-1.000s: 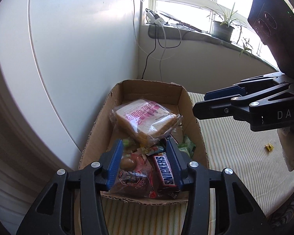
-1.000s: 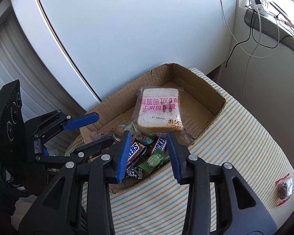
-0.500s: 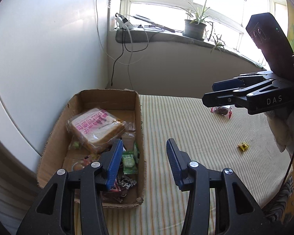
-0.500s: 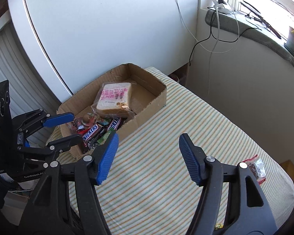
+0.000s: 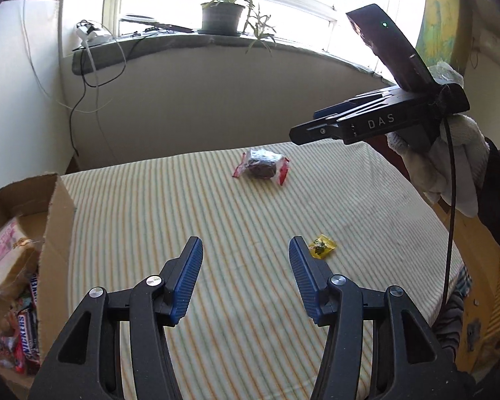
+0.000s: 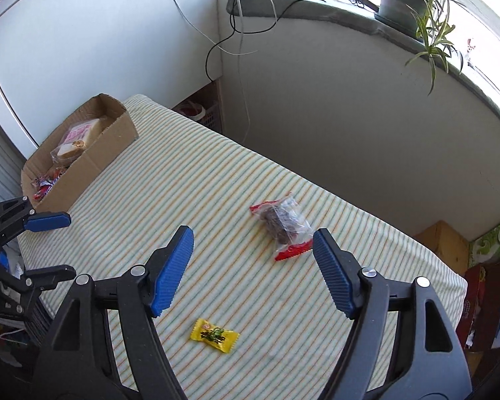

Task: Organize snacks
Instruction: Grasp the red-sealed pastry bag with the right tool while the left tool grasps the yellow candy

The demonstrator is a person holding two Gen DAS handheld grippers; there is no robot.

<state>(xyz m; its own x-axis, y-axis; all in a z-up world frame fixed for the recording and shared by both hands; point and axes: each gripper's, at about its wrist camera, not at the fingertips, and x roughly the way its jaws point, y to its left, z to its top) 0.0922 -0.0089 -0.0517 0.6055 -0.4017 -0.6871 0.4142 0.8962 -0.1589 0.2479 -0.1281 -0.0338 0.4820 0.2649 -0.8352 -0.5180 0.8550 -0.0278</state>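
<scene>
Both grippers off box; clear red-ended snack pack (image 6: 281, 225) flat, untouched

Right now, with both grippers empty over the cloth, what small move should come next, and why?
Probably lower the right gripper onto the red-ended packet and close. Its jaws have just been opening, nothing is between them, and the packet lies just ahead of its fingertips. That packet and the yellow candy are the only snacks outside the box.

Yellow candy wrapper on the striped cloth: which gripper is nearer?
Left. The left gripper hovers open beside the yellow candy, which lies just off its right finger. The right gripper, also open and empty, sits farther out, aimed toward the red-ended snack packet.
</scene>
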